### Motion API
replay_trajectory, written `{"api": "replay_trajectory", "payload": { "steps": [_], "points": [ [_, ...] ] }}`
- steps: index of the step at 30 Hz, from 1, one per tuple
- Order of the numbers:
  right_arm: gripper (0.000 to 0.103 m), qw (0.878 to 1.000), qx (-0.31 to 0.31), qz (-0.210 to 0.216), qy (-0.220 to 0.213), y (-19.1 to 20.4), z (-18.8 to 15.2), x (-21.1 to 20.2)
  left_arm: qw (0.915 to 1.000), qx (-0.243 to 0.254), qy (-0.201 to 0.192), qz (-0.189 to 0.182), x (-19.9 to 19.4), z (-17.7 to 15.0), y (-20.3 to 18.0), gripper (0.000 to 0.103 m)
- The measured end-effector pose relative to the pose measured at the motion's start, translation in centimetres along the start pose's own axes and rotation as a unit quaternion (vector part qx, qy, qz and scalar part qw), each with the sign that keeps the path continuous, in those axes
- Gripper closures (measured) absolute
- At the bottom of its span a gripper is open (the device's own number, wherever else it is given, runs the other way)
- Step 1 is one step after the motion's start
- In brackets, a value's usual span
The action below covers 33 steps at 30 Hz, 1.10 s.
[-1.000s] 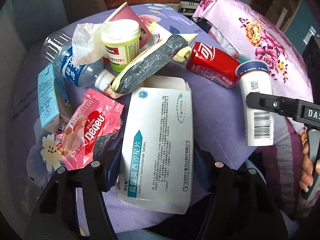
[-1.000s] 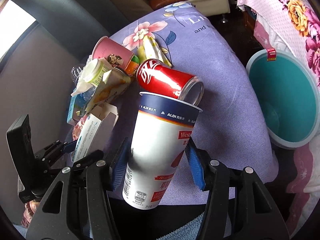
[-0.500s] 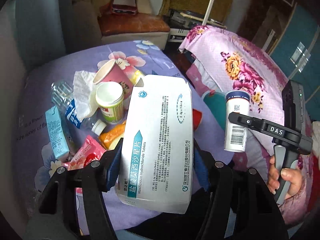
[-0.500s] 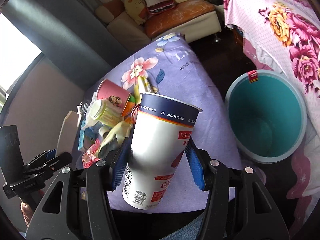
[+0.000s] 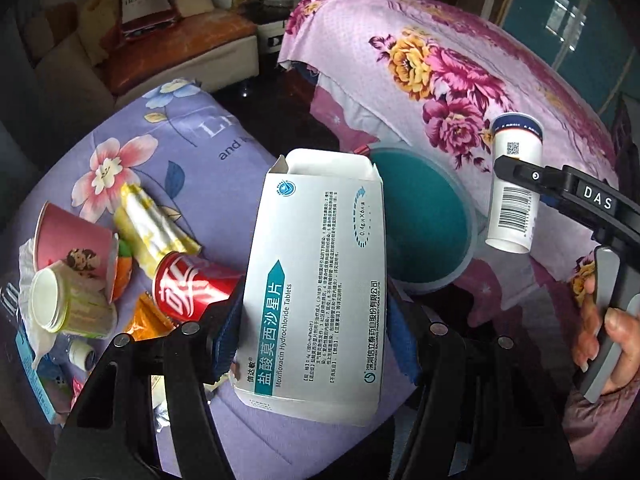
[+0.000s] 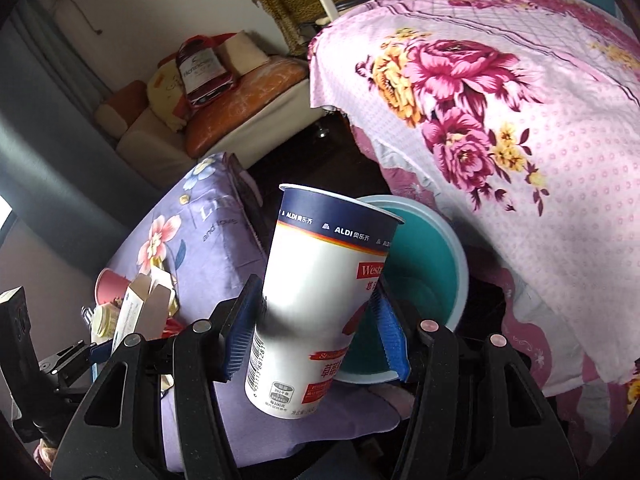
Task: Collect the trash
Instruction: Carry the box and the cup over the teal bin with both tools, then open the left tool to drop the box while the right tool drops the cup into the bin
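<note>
Moved: both tools have swung off the bench pile toward the bin.
Left view: my left tool point(image 5: 312, 336) pinches the box point(image 5: 320, 280) short of the bin point(image 5: 424, 220); releasing now drops it outside.
Right view: my right tool point(image 6: 316, 332) pinches the cup point(image 6: 320, 292) before the bin point(image 6: 436, 276); it may strike the rim.

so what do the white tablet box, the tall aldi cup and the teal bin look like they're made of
White tablet box: thin printed cardboard, slightly glossy, judging by its folded open flaps. Tall white and navy cup: probably coated paper, with a rolled rim and smooth printed wall; thin plastic is possible. Round teal bin: most likely moulded plastic, with a smooth, even colour and a paler rim.
</note>
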State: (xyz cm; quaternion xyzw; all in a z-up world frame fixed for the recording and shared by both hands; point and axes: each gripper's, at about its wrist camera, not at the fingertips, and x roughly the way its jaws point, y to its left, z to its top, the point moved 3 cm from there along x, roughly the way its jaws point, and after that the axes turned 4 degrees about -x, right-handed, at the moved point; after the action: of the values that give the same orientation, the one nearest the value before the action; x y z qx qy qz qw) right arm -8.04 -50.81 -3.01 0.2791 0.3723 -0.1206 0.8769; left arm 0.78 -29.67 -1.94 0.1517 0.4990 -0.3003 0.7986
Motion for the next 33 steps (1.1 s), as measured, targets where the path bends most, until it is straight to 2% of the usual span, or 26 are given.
{"api": "replay_trajectory", "payload": {
  "steps": [6, 11, 14, 16, 20, 27, 33],
  "points": [
    [0.05, 0.999, 0.026, -0.023, 0.009, -3.8, 0.2, 1.0, 0.9978, 0.056, 0.034, 0.001, 4.7, 2.2, -4.4, 0.039],
    [0.05, 0.999, 0.031, -0.026, 0.024, -4.7, 0.1, 2.3, 0.9945, 0.082, 0.064, 0.0, 7.9, 2.1, -6.8, 0.034],
    [0.05, 0.999, 0.026, -0.024, 0.033, -4.4, 0.0, 3.1, 0.9931, 0.091, 0.073, 0.016, 8.9, 1.6, -7.0, 0.03],
    [0.05, 0.999, 0.023, -0.023, 0.038, -4.3, -0.1, 3.5, 0.9931, 0.088, 0.076, 0.017, 9.1, 1.6, -6.8, 0.03],
    [0.05, 0.998, 0.021, -0.019, 0.048, -3.9, -0.3, 4.4, 0.995, 0.072, 0.067, 0.018, 8.7, 1.9, -5.9, 0.019],
    [0.05, 0.997, 0.013, -0.024, 0.066, -3.3, -0.5, 5.7, 0.9983, 0.03, 0.05, 0.005, 7.1, 2.2, -3.7, 0.012],
    [0.049, 0.996, 0.007, -0.028, 0.088, -2.4, -1.1, 7.0, 0.999, -0.005, 0.041, -0.015, 5.6, 1.8, -1.7, 0.012]
  ]
}}
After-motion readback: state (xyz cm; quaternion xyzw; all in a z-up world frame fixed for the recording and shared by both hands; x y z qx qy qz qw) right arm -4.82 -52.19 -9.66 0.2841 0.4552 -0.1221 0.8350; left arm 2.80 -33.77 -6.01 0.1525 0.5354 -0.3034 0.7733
